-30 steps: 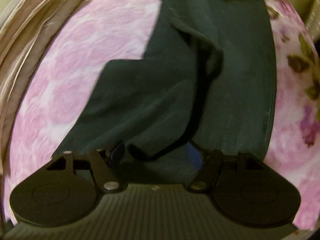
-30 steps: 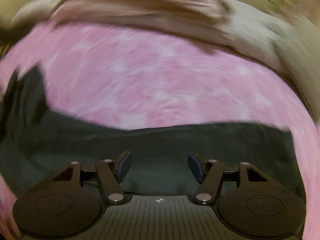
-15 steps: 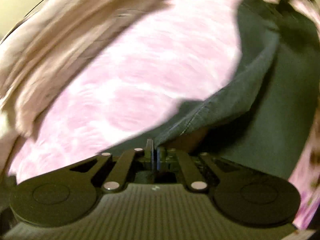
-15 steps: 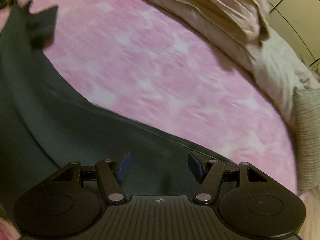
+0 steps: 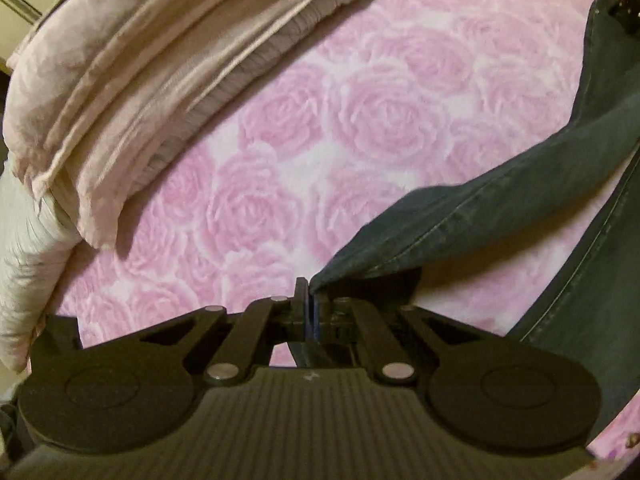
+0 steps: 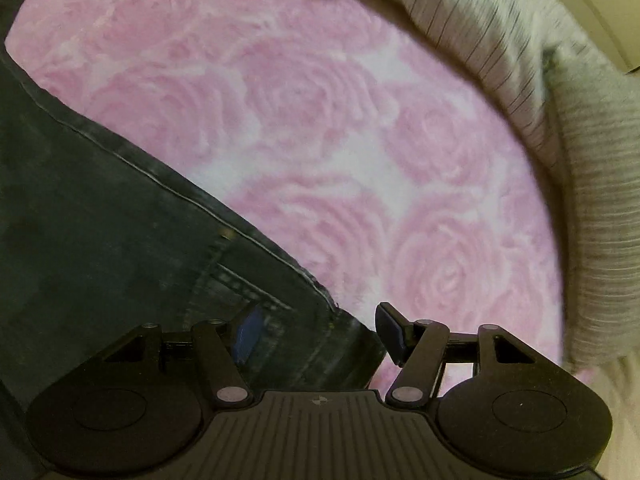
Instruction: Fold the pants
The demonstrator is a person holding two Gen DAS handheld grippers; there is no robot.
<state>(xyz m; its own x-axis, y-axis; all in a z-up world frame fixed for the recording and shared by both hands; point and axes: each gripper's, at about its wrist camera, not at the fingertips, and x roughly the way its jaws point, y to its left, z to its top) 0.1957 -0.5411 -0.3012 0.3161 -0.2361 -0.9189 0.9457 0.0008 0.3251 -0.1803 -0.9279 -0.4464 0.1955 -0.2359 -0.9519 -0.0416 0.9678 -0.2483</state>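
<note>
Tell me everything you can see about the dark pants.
The pants are dark denim with pale seam stitching. They lie on the pink rose blanket. The left gripper is shut on one corner, lifting a taut fold. The right gripper hangs open over another edge, not pinching it.

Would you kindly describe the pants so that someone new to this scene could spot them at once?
Start at the pink rose-patterned blanket covering the bed. On it lie the pants, dark denim with pale stitched seams; the left gripper has its jaws shut on one edge, lifting it. Everything nearby is pale pink or beige bedding, so they are the only dark fabric.
</note>
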